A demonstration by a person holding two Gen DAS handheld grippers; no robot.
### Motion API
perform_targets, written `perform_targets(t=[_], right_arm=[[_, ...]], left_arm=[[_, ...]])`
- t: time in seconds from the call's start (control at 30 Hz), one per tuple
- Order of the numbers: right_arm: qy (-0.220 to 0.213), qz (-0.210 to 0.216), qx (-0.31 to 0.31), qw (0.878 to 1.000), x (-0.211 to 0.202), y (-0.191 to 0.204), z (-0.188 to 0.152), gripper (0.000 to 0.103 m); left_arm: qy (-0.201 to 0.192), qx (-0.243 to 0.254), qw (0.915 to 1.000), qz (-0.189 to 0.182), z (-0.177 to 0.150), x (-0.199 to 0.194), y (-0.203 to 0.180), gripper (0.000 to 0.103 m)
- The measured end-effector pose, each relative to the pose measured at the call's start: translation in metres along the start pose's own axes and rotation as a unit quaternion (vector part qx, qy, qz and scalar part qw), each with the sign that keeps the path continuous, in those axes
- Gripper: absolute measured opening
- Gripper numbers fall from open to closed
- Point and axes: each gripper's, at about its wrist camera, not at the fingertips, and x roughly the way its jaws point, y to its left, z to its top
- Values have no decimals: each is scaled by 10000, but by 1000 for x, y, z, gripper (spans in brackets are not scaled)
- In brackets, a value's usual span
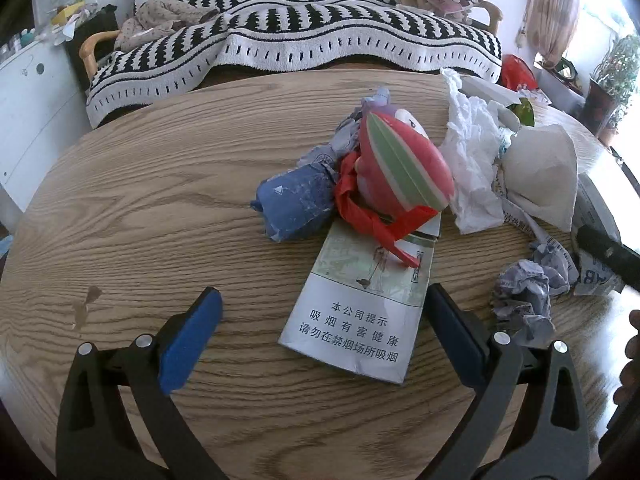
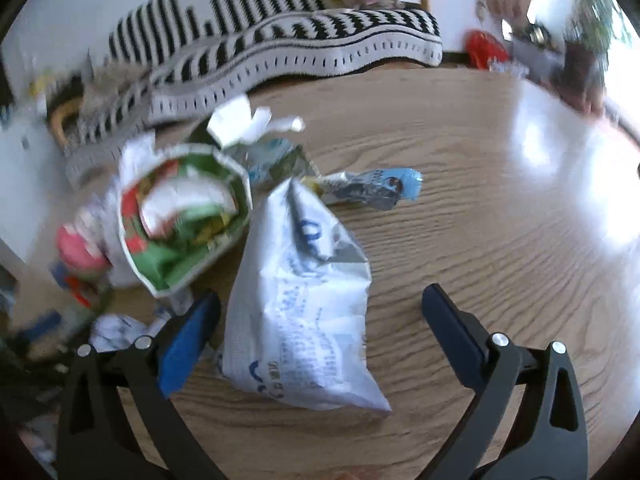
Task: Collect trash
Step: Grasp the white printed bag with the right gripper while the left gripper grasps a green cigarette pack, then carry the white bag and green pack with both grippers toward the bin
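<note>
Trash is piled on a round wooden table (image 1: 152, 208). In the left wrist view a flattened cigarette carton (image 1: 360, 316) lies between my open left gripper (image 1: 324, 336) fingers, under a red and green striped wrapper (image 1: 404, 164) and beside a blue crumpled wrapper (image 1: 296, 204). White tissue (image 1: 476, 160) and a crumpled paper ball (image 1: 528, 296) lie to the right. In the blurred right wrist view my open right gripper (image 2: 320, 332) straddles a white and blue plastic bag (image 2: 304, 304). A green and red snack wrapper (image 2: 180, 216) lies left of it, a light blue wrapper (image 2: 372, 188) beyond.
A sofa with a black and white striped blanket (image 1: 304, 36) stands behind the table. A white cabinet (image 1: 28, 92) is at the left, a potted plant (image 1: 612, 76) by the bright window at the right. A hand (image 1: 634, 344) shows at the right edge.
</note>
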Motion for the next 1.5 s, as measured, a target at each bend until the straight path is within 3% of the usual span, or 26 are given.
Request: perform_targets(t=[0.07,0.1,0.13,0.23,0.57,0.8,1.13,1.5], right_arm=[[-33,-118,-54,9999,-4,-1,1,79],[-52,-74,-106,9999,-6,-1,1,49],[-15,-26,-7,10000,-7,-3,0,46],[-54,60,41,10000,-15,-7,-2,33],[-998,-85,-119,9949,-73,8,-8,31],[-1080,-16,-197,9940,-84,15,-12,31],[-1078,-64,-212,9939,-85,21,-16,31],[-1000,-131,-270,9945,-82,24,-17,31]], left_arm=[[43,47,10000,-20,1,-2,-1,97],[60,93,9999,-60,2,-4,-2,91],[-5,159,9998,-95,1,-9,-3,65],[35,117,9997,-201,-1,-18,-5,60],[-384,-154,9969,-672,-4,-62,-3,59],[-789,-135,9934,-820,-15,-97,3,59],[-767,-249,9926,-904,-22,-100,25,58],[-765,-212,9912,-1057,-20,-103,17,58]])
